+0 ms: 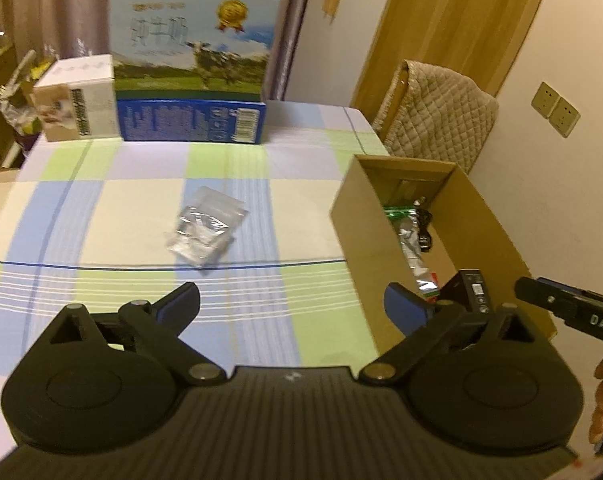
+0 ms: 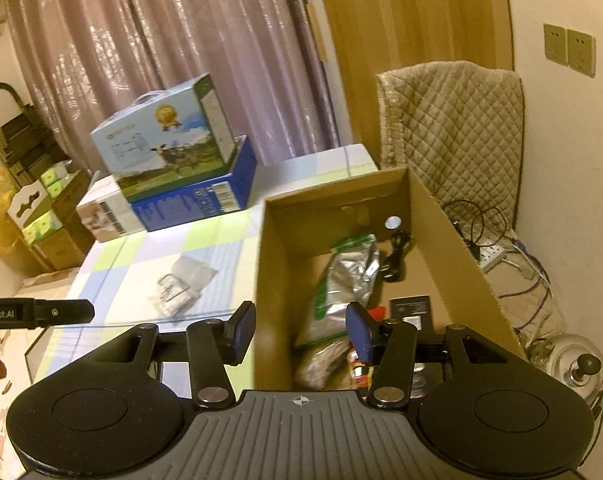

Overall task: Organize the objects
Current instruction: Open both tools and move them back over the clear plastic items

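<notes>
Blurred clear bag (image 1: 205,226); cardboard box (image 1: 497,236) wall hides its contents.

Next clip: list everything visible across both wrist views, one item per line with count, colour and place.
clear plastic bag: 1, transparent, lying on the tablecloth left of the cardboard box
cardboard box: 1, brown, open, at the table's right edge
foil pouch: 1, silver and green, inside the cardboard box
black cable: 1, inside the box, far end
black packet: 1, inside the box, near end
cow carton: 1, pale blue, stacked on the blue carton
blue carton: 1, far side of table
white carton: 1, left of the blue carton
tablecloth: 1, checked green, blue, white
quilted chair cover: 1, beige, behind the box
wall sockets: 2, right wall
left gripper: black, jaws wide, empty
right gripper: black, jaws apart, empty, above the box's near wall
</notes>
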{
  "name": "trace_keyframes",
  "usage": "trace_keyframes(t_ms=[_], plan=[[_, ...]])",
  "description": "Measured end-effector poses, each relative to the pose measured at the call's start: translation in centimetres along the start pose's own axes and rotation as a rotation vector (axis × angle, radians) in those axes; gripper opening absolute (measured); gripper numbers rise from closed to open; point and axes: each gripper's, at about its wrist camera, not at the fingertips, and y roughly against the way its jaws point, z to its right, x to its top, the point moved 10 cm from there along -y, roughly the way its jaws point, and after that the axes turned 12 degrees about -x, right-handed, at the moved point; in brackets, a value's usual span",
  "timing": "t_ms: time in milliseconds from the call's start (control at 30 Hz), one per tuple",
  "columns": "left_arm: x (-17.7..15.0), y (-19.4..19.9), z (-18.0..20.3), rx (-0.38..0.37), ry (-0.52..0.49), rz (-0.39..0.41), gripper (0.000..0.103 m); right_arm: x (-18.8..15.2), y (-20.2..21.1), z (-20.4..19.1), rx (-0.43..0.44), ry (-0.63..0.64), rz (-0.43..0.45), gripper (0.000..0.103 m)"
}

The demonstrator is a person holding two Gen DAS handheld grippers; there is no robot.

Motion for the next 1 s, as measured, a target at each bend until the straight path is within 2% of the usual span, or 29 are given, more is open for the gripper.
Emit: trace_keyframes(t_ms=[100,467,1000], plan=[[-0.1,1.9,-1.3,0.028,-0.019,0.025,0.102,-0.4,0.9,-1.3,0.0,0.014,0.006,0.048],[-1.3,6.2,-5.9,0.147,-0.104,0.048,0.102,-2.1,2.5,-7.4,0.07,0.072,0.011,0.05],[-3.7,5.5,-10.5,0.176,-0.115,-0.001,0.102,-4.2,0.0,-12.4,0.123,0.139,-0.033,0.05]])
